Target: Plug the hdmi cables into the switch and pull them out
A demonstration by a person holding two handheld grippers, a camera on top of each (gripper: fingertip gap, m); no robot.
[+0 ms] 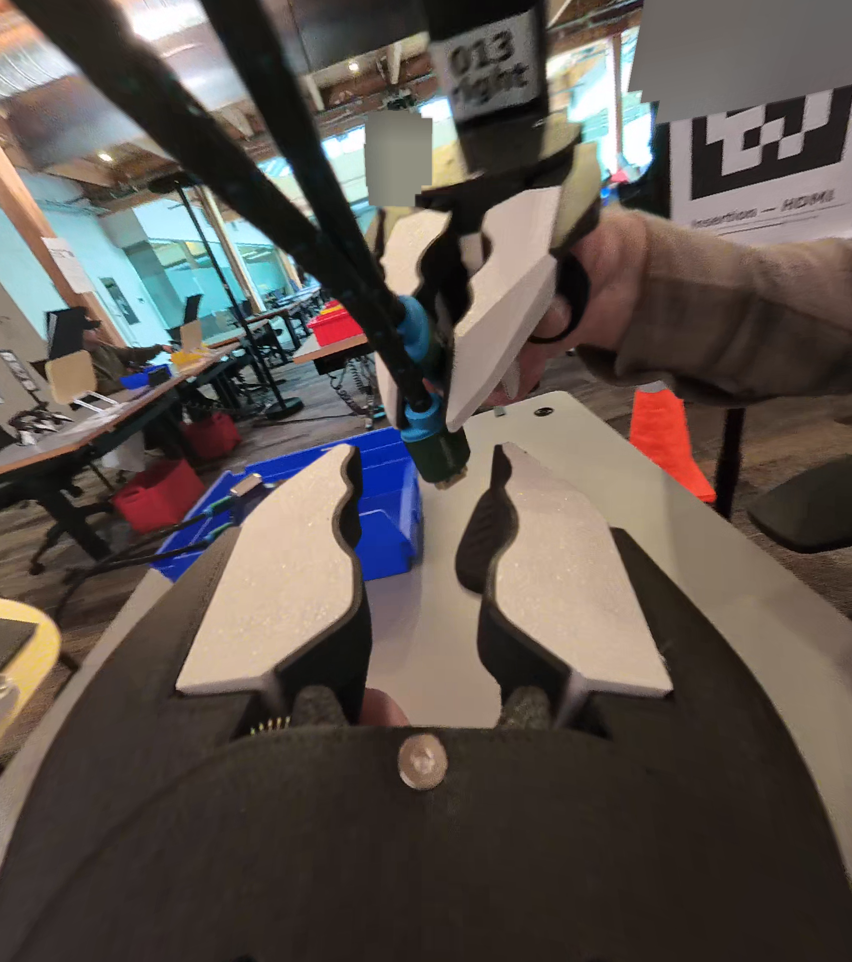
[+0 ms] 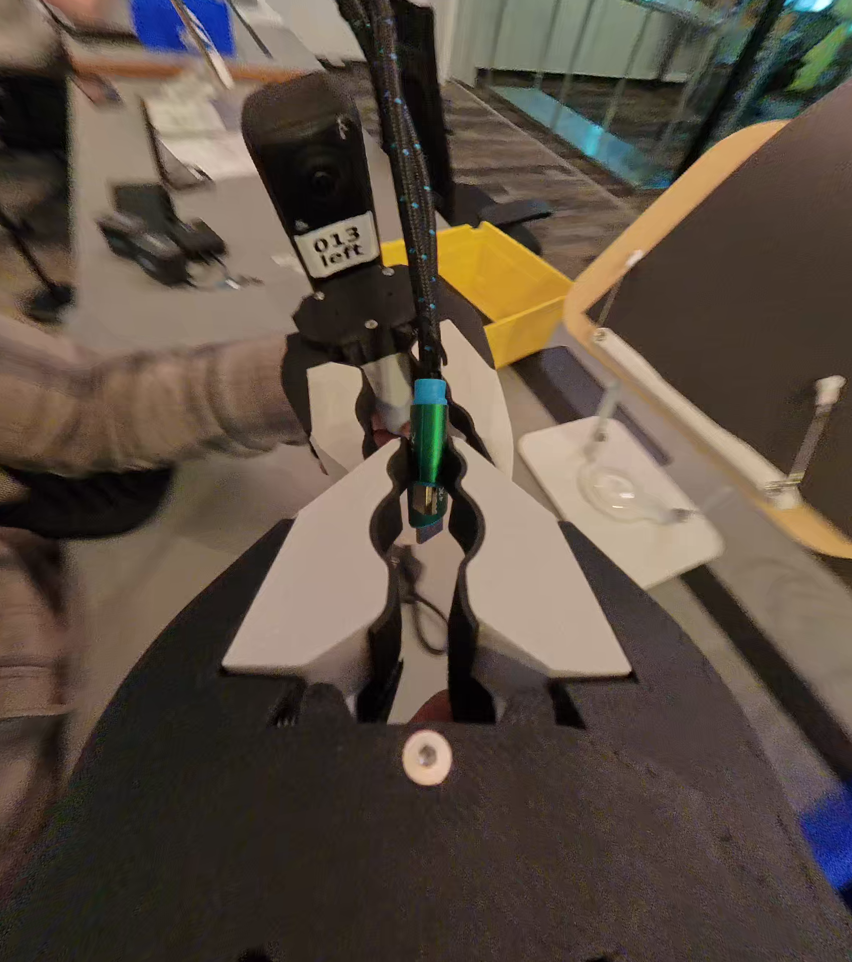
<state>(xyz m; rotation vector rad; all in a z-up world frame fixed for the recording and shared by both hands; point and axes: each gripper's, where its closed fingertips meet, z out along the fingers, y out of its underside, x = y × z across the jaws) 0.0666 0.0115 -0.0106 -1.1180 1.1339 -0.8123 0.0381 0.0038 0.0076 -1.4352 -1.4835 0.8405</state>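
HDMI cable plugs [image 2: 428,458], green metal with blue strain-relief collars, sit clamped between the white fingers of the right gripper [image 2: 426,468], their gold-tipped ends pointing back toward its body while the black braided cables [image 2: 416,208] with blue flecks rise up and away beyond the fingertips. In the left wrist view two plugs [image 1: 434,442] appear side by side in that grasp, though motion blur makes the count hard to confirm. The left gripper [image 1: 423,468] faces the right one, just beyond the plugs, with its fingers spread apart and nothing between them. A sleeved hand [image 1: 600,291] works the right gripper's handle. Below both grippers lies a pale grey table [image 1: 595,520]. A blue bin [image 1: 387,500] sits ahead and to the left of the left gripper, and a yellow bin [image 2: 512,291] lies ahead and to the right of the right gripper.
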